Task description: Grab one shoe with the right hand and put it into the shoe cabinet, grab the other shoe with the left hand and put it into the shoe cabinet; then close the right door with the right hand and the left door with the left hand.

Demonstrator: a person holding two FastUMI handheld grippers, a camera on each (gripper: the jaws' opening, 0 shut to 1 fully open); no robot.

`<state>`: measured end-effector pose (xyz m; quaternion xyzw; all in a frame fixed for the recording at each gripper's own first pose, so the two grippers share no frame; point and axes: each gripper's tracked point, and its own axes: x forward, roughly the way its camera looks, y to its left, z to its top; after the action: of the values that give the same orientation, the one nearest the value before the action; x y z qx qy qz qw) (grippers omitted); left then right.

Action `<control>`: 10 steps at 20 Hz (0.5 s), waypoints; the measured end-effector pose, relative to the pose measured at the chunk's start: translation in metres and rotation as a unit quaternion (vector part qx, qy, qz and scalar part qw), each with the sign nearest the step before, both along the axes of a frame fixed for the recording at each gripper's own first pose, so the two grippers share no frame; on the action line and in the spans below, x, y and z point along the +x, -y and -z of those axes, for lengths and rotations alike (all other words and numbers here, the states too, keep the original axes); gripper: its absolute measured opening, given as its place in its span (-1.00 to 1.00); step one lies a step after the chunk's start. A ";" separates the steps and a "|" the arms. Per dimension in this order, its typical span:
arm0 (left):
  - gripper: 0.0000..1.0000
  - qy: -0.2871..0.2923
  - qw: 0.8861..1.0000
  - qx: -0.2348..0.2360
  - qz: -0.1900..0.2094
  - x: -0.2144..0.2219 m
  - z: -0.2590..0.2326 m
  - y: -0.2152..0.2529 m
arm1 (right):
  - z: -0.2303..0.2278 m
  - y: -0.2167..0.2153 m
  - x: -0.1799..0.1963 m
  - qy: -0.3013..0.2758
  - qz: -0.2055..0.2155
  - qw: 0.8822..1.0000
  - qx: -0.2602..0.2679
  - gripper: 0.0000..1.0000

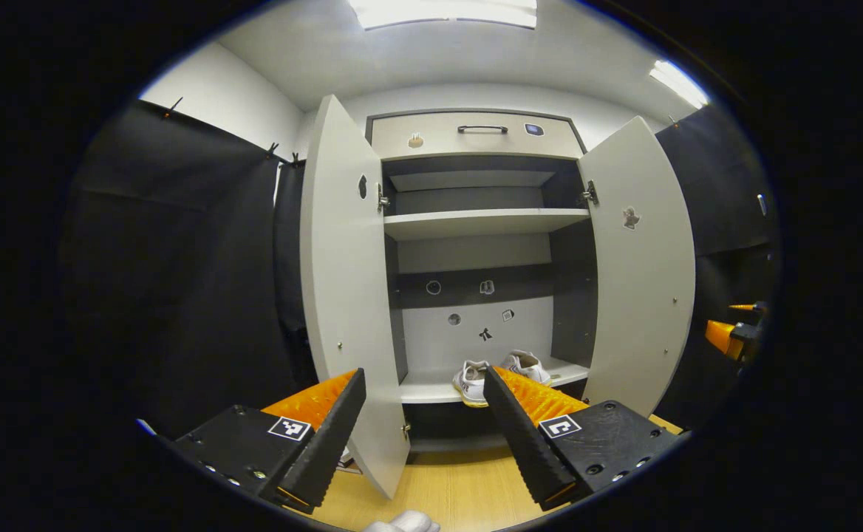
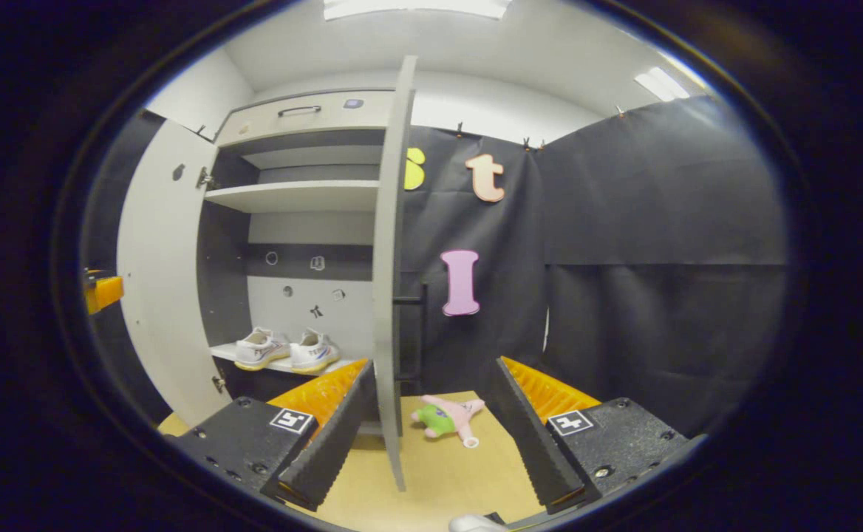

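Observation:
Two white shoes [image 1: 472, 380] [image 1: 527, 363] stand side by side on the bottom shelf of the open shoe cabinet [image 1: 476, 222]; in the right gripper view the pair [image 2: 258, 347] [image 2: 313, 351] sits at the lower left. My left gripper [image 1: 424, 377] is open in front of the cabinet, with the lower edge of the left door [image 1: 343, 295] between its fingers, untouched. My right gripper [image 2: 433, 366] is open too, and the right door [image 2: 391, 258] stands edge-on between its fingers, close to the left one. Both doors stand wide open.
The right door [image 1: 642, 273] flares out to the right, with the other gripper [image 1: 727, 336] beyond it. A pink and green plush toy [image 2: 446, 417] lies on the wooden floor [image 2: 439, 473] past the right door. Black cloth walls [image 2: 660, 258] enclose both sides. A drawer [image 1: 476, 134] tops the cabinet.

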<state>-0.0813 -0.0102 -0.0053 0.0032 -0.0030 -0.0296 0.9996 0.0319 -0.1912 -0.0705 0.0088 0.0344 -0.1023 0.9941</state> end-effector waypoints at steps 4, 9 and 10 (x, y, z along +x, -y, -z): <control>0.92 -0.009 1.000 0.014 -0.021 -0.026 0.010 -0.003 | 0.002 0.035 0.023 -0.006 0.014 1.000 0.009 1.00; 0.92 -0.021 0.999 0.006 -0.043 -0.041 0.016 -0.005 | 0.009 0.045 0.062 -0.033 -0.010 0.999 0.034 1.00; 0.92 -0.020 0.999 0.006 -0.048 -0.041 0.016 -0.007 | 0.007 0.045 0.068 -0.035 -0.022 0.999 0.033 1.00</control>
<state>-0.1222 -0.0032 -0.0217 0.0086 0.0176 0.0184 0.9996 0.0997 -0.2364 -0.0780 0.0372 0.0728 -0.0796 0.9935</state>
